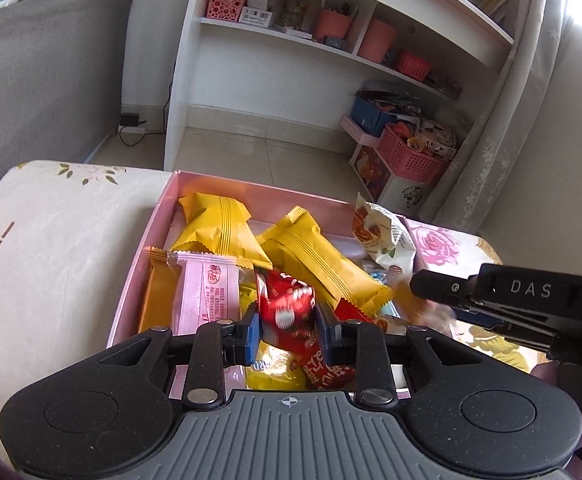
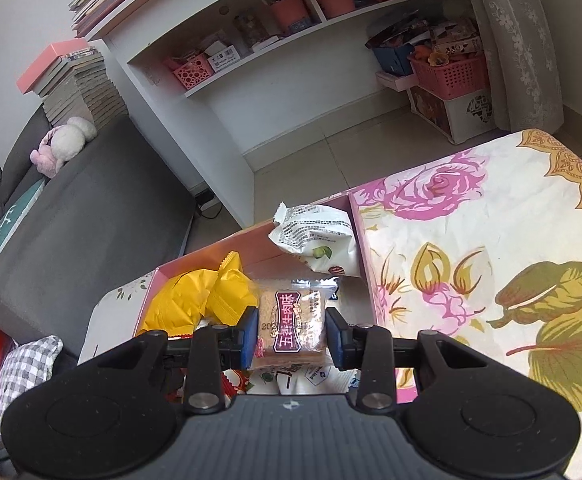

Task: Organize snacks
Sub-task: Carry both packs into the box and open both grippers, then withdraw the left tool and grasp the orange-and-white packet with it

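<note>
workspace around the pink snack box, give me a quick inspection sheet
surface: floral cloth, box resting on it
job's things: pink box holding yellow packets, pink wafer packet, white nut packet
clutter: nothing seen on the cloth outside the box
grippers: left gripper shut on a red packet; right gripper shut on a clear-wrapped brown biscuit, both over the box
cables: black cable and power strip on the floor by the sofa
surroundings: grey sofa, white shelf unit, pink baskets, lace curtain
</note>
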Available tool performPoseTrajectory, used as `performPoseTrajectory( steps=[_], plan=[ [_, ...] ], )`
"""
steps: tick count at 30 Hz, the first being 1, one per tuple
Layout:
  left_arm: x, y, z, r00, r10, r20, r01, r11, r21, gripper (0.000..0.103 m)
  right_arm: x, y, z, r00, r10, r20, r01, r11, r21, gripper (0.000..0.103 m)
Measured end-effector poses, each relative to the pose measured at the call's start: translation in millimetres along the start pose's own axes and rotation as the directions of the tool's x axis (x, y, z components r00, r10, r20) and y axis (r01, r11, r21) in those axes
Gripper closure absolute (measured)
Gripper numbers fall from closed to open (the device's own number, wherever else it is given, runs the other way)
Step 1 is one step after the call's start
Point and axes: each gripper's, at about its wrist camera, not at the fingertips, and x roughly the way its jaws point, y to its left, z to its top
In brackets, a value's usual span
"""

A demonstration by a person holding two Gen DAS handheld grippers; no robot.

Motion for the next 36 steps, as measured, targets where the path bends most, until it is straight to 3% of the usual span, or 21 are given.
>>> performPoseTrajectory(
  steps=[4, 5, 8, 12, 16, 24, 36],
  plan=[
    [-0.4, -4.8, -0.4, 1.000, 0.006, 0.011, -0.006, 0.999, 0.044, 0.075, 0.4, 1.8, -0.1, 1.000, 0.008, 0.012, -0.008, 1.000, 0.007, 0.067],
    [-0.6, -5.3, -0.8, 1.000, 0.006, 0.010, -0.006, 0.999, 0.052, 0.073, 0.1, 1.6, 0.1, 1.000, 0.017, 0.011, -0.017, 1.000, 0.007, 0.058],
    [-1.4, -5.9, -2.0, 1.000, 0.005, 0.007, -0.006, 0.998, 0.065, 0.055, -2.5, 2.6, 0.6, 0.999, 0.033, 0.014, -0.034, 0.999, 0.014, 0.040],
    [-5.6, -6.7, -3.4, 1.000, 0.008, 0.008, -0.008, 0.997, 0.081, 0.032, -7.6, 3.3, 2.0, 0.999, 0.038, 0.023, -0.038, 0.999, 0.015, 0.029],
    [-13.1, -9.0, -4.8, 1.000, 0.000, 0.015, -0.002, 0.994, 0.105, 0.022, -16.1, 3.2, 3.6, 0.998, 0.050, 0.030, -0.051, 0.999, 0.017, 0.018],
    [-28.5, -13.3, -8.8, 1.000, -0.021, 0.012, 0.020, 0.993, 0.115, 0.009, -37.3, 7.0, 0.3, 0.997, 0.058, 0.043, -0.056, 0.997, -0.055, 0.010],
    [-58.8, -19.6, -36.4, 0.999, -0.051, -0.004, 0.051, 0.979, 0.195, 0.005, -69.2, 6.1, -16.2, 0.997, 0.021, 0.073, -0.007, 0.982, -0.189, 0.006]
  ],
)
